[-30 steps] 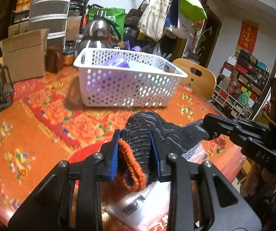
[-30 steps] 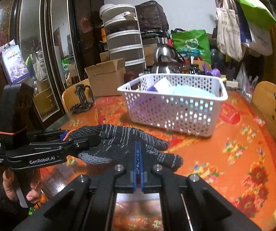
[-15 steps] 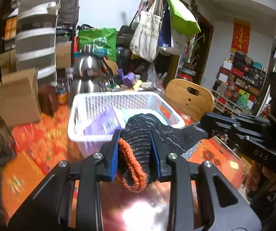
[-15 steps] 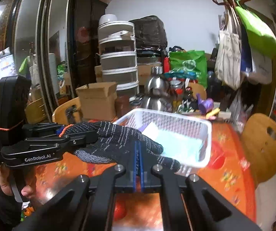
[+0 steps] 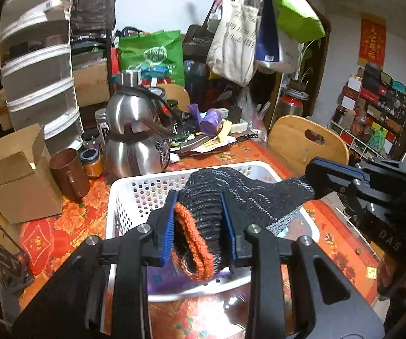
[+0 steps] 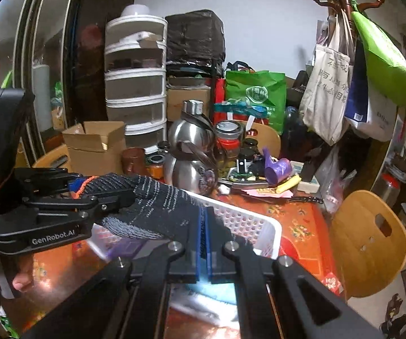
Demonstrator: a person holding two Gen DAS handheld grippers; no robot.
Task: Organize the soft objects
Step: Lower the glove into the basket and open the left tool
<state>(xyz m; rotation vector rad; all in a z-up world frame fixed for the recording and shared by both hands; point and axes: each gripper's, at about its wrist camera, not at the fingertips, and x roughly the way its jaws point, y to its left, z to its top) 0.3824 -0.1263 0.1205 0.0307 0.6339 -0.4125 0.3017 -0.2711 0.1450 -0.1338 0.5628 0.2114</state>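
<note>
Blue-padded fingers (image 5: 169, 226) of the left gripper (image 5: 200, 226) clamped the orange-trimmed cuff of a black knitted work glove (image 5: 242, 195) while the right gripper (image 6: 203, 234), pads pressed nearly together, pinched its fingertip end, stretching it above a white perforated plastic basket (image 5: 135, 189) on the floral red-orange tablecloth (image 5: 61, 226).
</note>
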